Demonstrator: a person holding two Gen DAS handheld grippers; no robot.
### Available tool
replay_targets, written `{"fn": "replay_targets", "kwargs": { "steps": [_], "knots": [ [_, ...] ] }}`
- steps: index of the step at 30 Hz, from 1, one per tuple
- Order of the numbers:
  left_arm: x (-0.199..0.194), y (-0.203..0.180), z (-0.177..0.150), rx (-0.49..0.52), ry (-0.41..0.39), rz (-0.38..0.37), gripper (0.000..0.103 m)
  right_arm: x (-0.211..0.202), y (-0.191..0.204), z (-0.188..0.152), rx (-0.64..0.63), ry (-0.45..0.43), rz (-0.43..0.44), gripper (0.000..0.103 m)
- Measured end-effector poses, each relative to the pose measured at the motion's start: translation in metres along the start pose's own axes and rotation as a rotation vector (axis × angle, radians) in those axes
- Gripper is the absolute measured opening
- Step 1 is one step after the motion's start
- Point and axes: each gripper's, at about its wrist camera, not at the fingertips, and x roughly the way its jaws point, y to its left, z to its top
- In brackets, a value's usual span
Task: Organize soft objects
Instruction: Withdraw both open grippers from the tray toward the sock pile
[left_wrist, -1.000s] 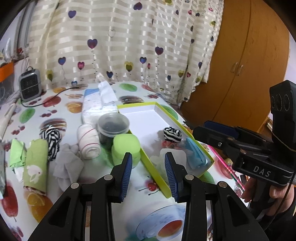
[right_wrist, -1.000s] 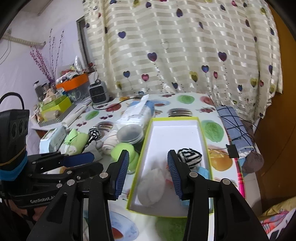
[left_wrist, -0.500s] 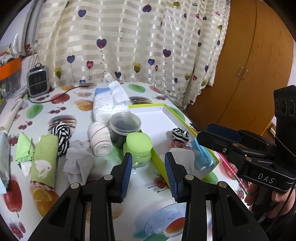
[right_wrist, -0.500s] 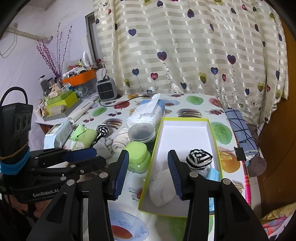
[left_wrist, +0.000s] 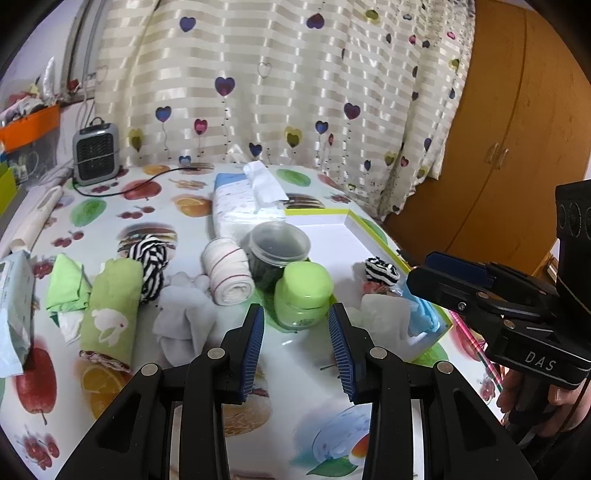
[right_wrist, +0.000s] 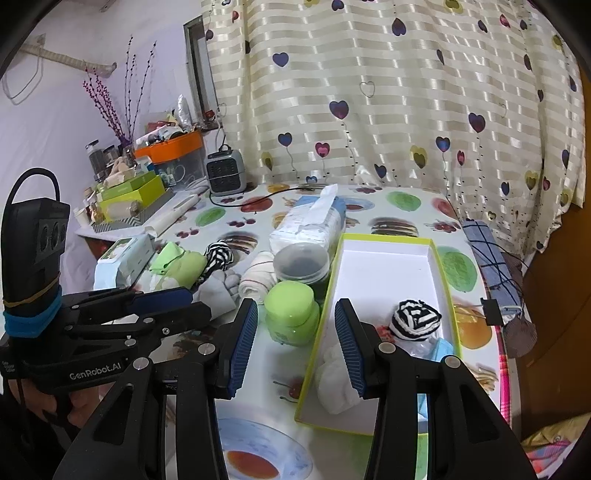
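Observation:
A white box with a green rim (right_wrist: 436, 258) (left_wrist: 354, 218) holds a black-and-white striped sock ball (right_wrist: 415, 319) (left_wrist: 382, 271), a white sock (right_wrist: 334, 376) and a blue cloth (left_wrist: 421, 314). Left of the box lie a white rolled sock with red stripes (left_wrist: 227, 273), a grey sock (left_wrist: 184, 317), a striped sock (left_wrist: 151, 262) and a green rolled towel with a rabbit (left_wrist: 110, 314). My left gripper (left_wrist: 295, 312) (right_wrist: 159, 299) hovers open short of the grey sock and a green jar. My right gripper (right_wrist: 295, 306) (left_wrist: 443, 273) hangs open near the box's front left corner, holding nothing.
A green jar (left_wrist: 303, 295) and a clear tub with dark contents (left_wrist: 279, 251) stand against the box's left wall. Behind them lie a tissue pack (left_wrist: 243, 206) and a small grey heater (left_wrist: 96, 155). A wipes pack (left_wrist: 13, 314) is far left. A wooden wardrobe (left_wrist: 517, 147) stands right.
Both grippers have drifted left along the table, so the jar and the box sit further right in each view. The jaws keep the same gap.

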Motion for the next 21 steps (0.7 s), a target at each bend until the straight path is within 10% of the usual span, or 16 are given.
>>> {"fn": "replay_targets", "kwargs": {
  "steps": [21],
  "knots": [
    [-0.013, 0.084, -0.016, -0.156, -0.004, 0.169, 0.044, 0.025, 0.033, 0.0, -0.042, 0.048, 0.09, 0.045]
  ]
}}
